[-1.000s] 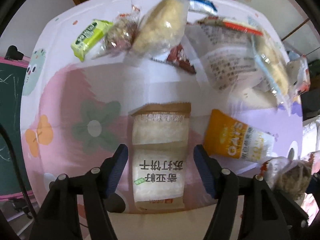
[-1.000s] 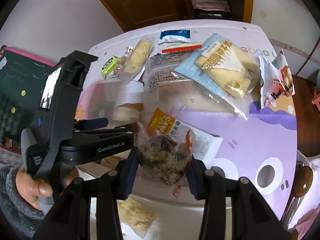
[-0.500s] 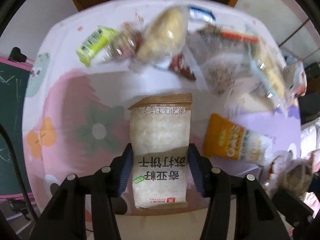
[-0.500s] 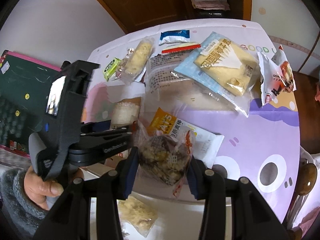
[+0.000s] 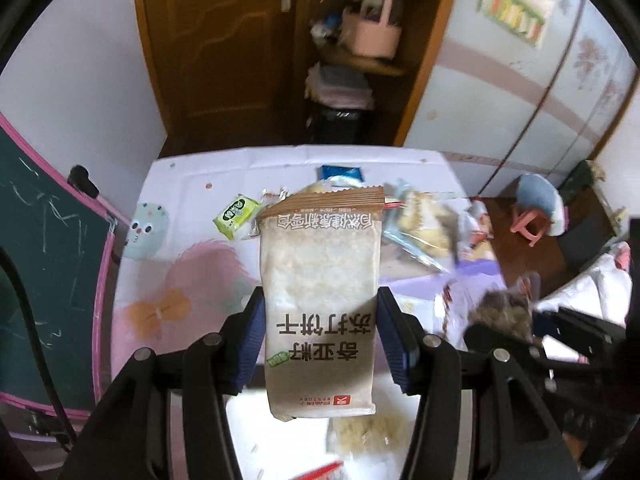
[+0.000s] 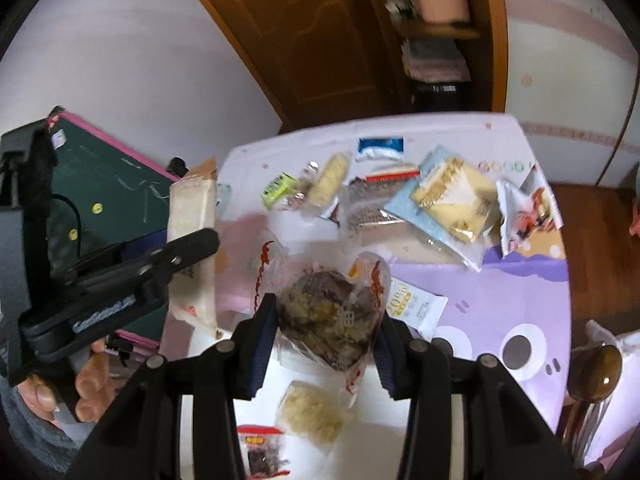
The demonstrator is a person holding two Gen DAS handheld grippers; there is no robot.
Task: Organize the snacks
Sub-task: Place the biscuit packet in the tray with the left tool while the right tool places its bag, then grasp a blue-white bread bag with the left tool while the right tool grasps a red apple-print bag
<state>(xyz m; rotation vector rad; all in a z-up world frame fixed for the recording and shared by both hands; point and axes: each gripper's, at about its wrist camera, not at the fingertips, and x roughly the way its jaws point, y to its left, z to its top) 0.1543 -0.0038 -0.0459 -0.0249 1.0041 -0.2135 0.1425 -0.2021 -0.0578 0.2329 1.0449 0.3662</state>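
A tall pack of soda crackers (image 5: 320,280) with a brown top seam hangs above the table (image 5: 192,184), and my left gripper (image 5: 319,320) is shut on its lower half. In the right wrist view the same pack (image 6: 192,216) shows edge-on at the left, above a hand. My right gripper (image 6: 325,320) is shut on a clear bag of dark and yellow snack pieces (image 6: 324,300), also lifted off the table (image 6: 500,300). That bag (image 5: 504,312) appears blurred at the right of the left wrist view.
Several snacks lie at the table's far side: a green packet (image 5: 236,216), a blue packet (image 6: 380,148), a big blue bread pack (image 6: 448,196), a red-and-white pouch (image 6: 524,208). An oat sachet (image 6: 416,304) lies nearer. A pale snack (image 6: 312,408) lies below. A chalkboard (image 5: 40,260) stands at the left.
My left jaws closed on the cracker pack and lifted it off the table. The right gripper rose too, with its bag. Both views now take in the room beyond.
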